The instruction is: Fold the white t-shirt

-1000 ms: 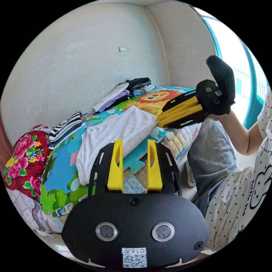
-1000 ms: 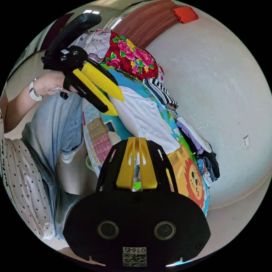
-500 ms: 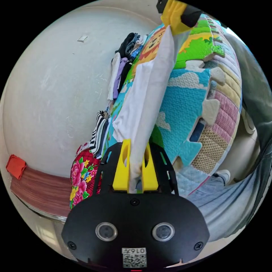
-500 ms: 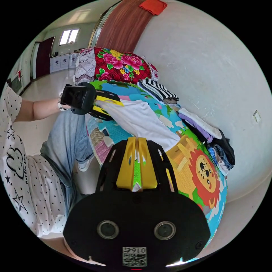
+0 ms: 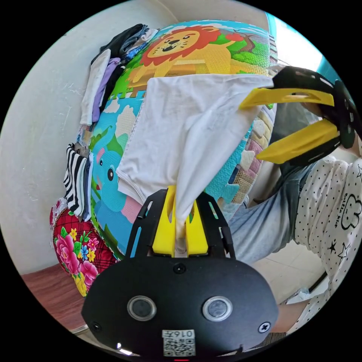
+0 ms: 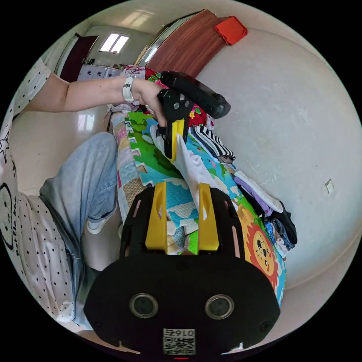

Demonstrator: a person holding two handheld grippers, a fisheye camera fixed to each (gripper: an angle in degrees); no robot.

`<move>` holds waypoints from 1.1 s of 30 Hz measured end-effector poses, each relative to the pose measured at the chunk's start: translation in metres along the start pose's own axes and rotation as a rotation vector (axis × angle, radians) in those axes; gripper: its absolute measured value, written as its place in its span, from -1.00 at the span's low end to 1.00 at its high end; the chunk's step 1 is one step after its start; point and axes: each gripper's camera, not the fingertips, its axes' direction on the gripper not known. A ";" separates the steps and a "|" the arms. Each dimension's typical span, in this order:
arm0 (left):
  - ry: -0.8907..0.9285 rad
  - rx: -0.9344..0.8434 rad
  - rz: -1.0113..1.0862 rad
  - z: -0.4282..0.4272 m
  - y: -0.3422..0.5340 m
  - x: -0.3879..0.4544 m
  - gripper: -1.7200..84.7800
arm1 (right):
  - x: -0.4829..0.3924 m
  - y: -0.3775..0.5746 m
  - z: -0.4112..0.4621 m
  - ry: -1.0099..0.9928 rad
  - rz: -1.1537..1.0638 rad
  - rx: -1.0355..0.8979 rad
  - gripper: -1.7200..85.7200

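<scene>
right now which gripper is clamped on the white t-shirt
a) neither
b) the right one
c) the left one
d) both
c) In the left gripper view the left gripper has its yellow fingers closed on a bunched corner of the white t-shirt, while the right gripper stands spread wide open at the shirt's far edge, pressing nothing; the right gripper view agrees, its own fingers apart.

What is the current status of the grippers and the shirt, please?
Left gripper shut on white t-shirt. Right gripper open beside its far corner. Shirt half-lifted off play mat. Nothing in the way.
</scene>
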 end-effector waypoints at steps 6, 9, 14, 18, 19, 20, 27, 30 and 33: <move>-0.210 0.044 -0.054 -0.017 0.011 0.025 -0.98 | -0.028 -0.026 0.056 0.277 -0.172 -0.344 -0.77; -0.336 0.086 -0.075 -0.018 0.022 0.045 -0.97 | -0.034 -0.016 0.060 0.341 -0.248 -0.393 -0.78; -0.589 0.115 -0.057 0.000 0.034 0.088 -0.95 | -0.034 0.002 0.053 0.376 -0.333 -0.369 -0.79; -0.740 0.104 -0.017 0.017 0.040 0.111 -0.90 | -0.035 0.004 0.051 0.383 -0.358 -0.343 -0.84; -0.746 0.099 -0.012 0.019 0.041 0.112 -0.89 | -0.037 0.003 0.051 0.386 -0.373 -0.338 -0.86; -0.752 0.090 -0.009 0.023 0.043 0.112 -0.87 | -0.039 0.002 0.051 0.394 -0.389 -0.330 -0.88; -0.737 0.082 -0.032 0.041 0.065 0.089 -0.79 | -0.031 -0.003 0.047 0.341 -0.423 -0.283 -0.92; -0.790 0.073 0.022 0.056 0.072 0.086 -0.83 | -0.021 -0.007 0.043 0.276 -0.409 -0.254 -0.93; -0.738 0.062 0.020 0.062 0.073 0.075 -0.95 | -0.019 -0.006 0.046 0.310 -0.435 -0.221 -0.92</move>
